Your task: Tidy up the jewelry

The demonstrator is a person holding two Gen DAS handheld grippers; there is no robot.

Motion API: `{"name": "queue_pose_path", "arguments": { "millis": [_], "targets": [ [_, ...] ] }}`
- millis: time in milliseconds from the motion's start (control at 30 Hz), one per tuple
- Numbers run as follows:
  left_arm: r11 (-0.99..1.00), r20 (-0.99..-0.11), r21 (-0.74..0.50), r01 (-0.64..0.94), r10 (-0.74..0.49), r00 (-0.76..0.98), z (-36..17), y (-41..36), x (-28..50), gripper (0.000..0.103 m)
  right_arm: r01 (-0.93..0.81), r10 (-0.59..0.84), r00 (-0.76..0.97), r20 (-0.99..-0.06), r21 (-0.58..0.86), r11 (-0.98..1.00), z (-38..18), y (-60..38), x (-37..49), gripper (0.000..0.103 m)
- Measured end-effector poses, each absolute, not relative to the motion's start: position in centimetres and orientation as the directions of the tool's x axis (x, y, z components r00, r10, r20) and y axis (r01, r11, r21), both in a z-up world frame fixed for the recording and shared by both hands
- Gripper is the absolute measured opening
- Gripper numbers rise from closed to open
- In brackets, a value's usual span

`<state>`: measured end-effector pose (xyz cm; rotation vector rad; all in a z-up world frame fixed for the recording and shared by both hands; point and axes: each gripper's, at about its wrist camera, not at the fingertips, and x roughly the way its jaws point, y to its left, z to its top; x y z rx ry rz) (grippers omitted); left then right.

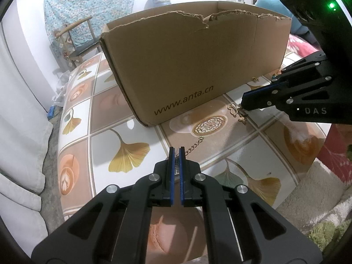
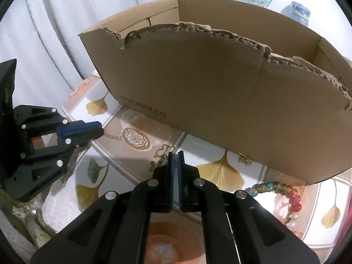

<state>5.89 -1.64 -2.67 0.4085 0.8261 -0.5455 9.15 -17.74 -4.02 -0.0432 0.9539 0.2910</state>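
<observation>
Both grippers grasp one gold chain (image 1: 193, 146): left gripper (image 1: 176, 154) one end, right gripper (image 2: 175, 156) the butterfly end; lift together over the box (image 1: 198, 66) ahead.

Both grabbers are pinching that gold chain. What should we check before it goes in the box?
1. Left hand-held gripper shut on the chain: ok.
2. Right hand-held gripper shut on the butterfly end of the chain: ok.
3. Chain free of snags: cannot tell, the middle is hard to see.
4. Cardboard box open on top: ok.
5. Room inside the box: cannot tell, the floor is hidden.
6. Other jewelry out of the way: ok, the bead bracelet and small gold charm lie apart.
</observation>
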Motion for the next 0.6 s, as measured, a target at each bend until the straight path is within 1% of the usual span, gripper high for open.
{"name": "queue_pose_path", "arguments": {
  "millis": [267, 533, 567, 600],
  "targets": [
    [0.79, -0.778, 0.124, 0.601, -0.299, 0.553, -2.7, -1.5, 5.9, 0.004, -0.248, 0.204, 0.518, -0.83, 0.083, 0.965, -3.8, -17.9, 8.0, 0.003],
    [0.789, -0.777, 0.13, 0.601, -0.296, 0.556, -2.7, -1.4, 6.0, 0.004, -0.22, 0.205, 0.502, -0.84, 0.106, 0.97, -3.6, -18.4, 5.9, 0.003],
    [0.788, -0.777, 0.131, 0.601, -0.295, 0.557, -2.7, -1.4, 6.0, 0.004, -0.223, 0.213, 0.507, -0.835, 0.111, 0.968, -3.6, -18.7, 5.8, 0.005],
    [0.788, -0.777, 0.132, 0.602, -0.295, 0.556, -2.7, -1.4, 6.0, 0.004, -0.225, 0.223, 0.515, -0.828, 0.121, 0.967, -3.5, -18.9, 5.6, 0.009]
  ]
}}
